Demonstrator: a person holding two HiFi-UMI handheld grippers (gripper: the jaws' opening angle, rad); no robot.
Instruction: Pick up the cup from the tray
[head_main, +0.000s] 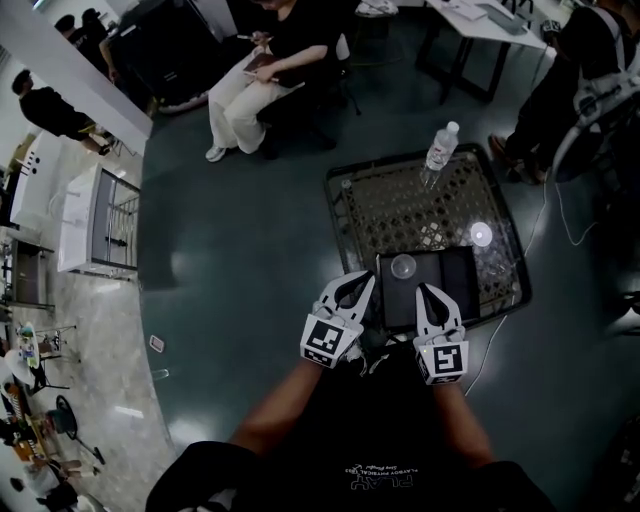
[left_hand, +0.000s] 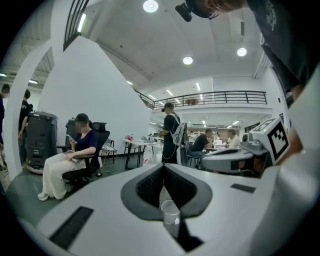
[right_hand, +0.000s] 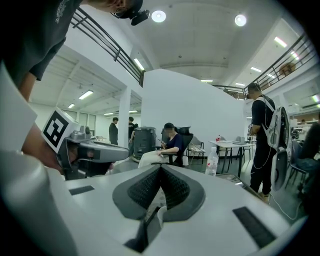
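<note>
A clear plastic cup (head_main: 403, 266) stands at the near left corner of a dark tray (head_main: 455, 290) on a black mesh table (head_main: 340, 215). My left gripper (head_main: 365, 280) hovers just left of the cup, my right gripper (head_main: 425, 290) just right of it, both over the tray's near edge. In the left gripper view the left gripper (left_hand: 163, 167) has its jaws together and empty, with the cup (left_hand: 170, 212) showing below them. In the right gripper view the right gripper (right_hand: 160, 167) is also shut and empty, and the cup's rim (right_hand: 161, 216) peeks out underneath.
A water bottle (head_main: 438, 150) stands at the table's far edge, and a second clear round item (head_main: 481, 233) sits behind the tray. A seated person (head_main: 265, 70) and a standing person (head_main: 590, 60) are beyond the table. A white cart (head_main: 95, 220) is far left.
</note>
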